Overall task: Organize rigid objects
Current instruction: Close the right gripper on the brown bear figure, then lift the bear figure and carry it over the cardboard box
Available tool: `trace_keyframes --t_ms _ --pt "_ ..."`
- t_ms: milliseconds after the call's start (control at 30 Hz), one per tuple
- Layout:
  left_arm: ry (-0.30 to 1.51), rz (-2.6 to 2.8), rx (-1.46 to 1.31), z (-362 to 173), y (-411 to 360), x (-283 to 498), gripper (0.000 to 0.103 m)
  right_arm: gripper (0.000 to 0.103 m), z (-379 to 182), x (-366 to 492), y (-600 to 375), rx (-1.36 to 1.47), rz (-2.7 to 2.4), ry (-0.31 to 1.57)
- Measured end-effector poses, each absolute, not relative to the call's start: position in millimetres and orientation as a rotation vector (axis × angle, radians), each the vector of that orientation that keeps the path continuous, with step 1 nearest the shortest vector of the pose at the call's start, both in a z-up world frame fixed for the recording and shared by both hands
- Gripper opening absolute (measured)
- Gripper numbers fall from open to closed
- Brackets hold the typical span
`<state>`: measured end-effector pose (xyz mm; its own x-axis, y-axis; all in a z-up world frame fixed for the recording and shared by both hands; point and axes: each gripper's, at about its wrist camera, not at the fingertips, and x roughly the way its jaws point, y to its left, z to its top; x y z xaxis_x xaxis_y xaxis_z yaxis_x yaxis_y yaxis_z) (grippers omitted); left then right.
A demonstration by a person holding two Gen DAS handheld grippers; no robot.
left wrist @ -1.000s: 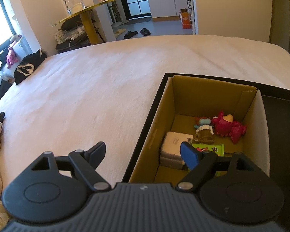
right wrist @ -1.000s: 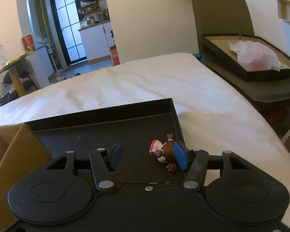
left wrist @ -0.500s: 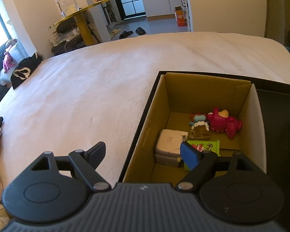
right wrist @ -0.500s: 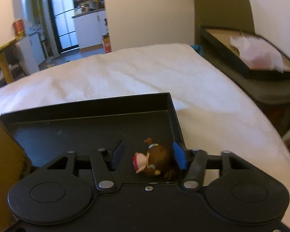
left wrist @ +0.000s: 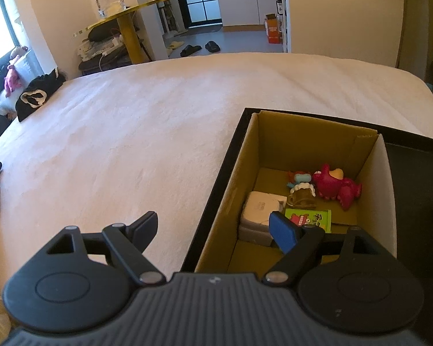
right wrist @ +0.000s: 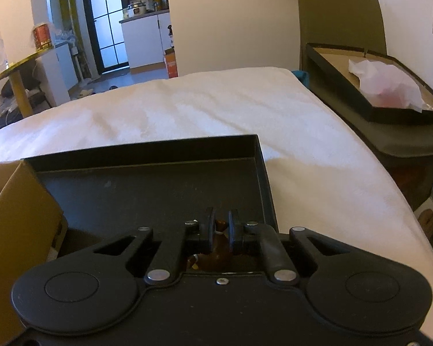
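A: What did the right gripper (right wrist: 221, 225) have?

B: Its jaws were pinched on a small brown figurine (right wrist: 218, 252), glossy hard plastic, low over the black tray (right wrist: 147, 184), near its right wall.

A: And the left gripper (left wrist: 216, 227)?

B: Jaws spread wide and empty, one finger over the bed (left wrist: 130, 132), the blue-padded one above the cardboard box (left wrist: 303, 144).

A: What lay in the box?

B: A grey-white case (left wrist: 258, 216), a green packet (left wrist: 309, 219), a brown mug-shaped toy (left wrist: 301, 194), a magenta figure (left wrist: 334, 186). The box's matte, straight walls hemmed them in.

A: Beyond?

B: Soft white bedspread, wide open, past the tray's far rim.
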<state>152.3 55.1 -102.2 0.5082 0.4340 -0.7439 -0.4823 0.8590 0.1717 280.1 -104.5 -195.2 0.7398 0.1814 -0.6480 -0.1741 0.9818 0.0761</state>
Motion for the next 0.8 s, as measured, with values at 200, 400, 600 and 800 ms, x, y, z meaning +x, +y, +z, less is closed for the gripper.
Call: trace_keyframes --t_ms 200,400,600,800 --pt "0.876 0.55 -0.084 -105 59 148 0.083 0.009 -194 266 -111 0.011 0.19 0.711" --pt "0.873 0.544 -0.105 -106 62 147 0.083 0.009 -184 259 -109 -0.007 0.204 0.687" --pt "0.876 0.533 -0.144 -110 69 144 0.083 0.009 -173 246 -104 -0.03 0.218 0.664" --pt "0.874 0.52 -0.188 -113 78 139 0.083 0.009 -162 235 -94 -0.045 0.228 0.657"
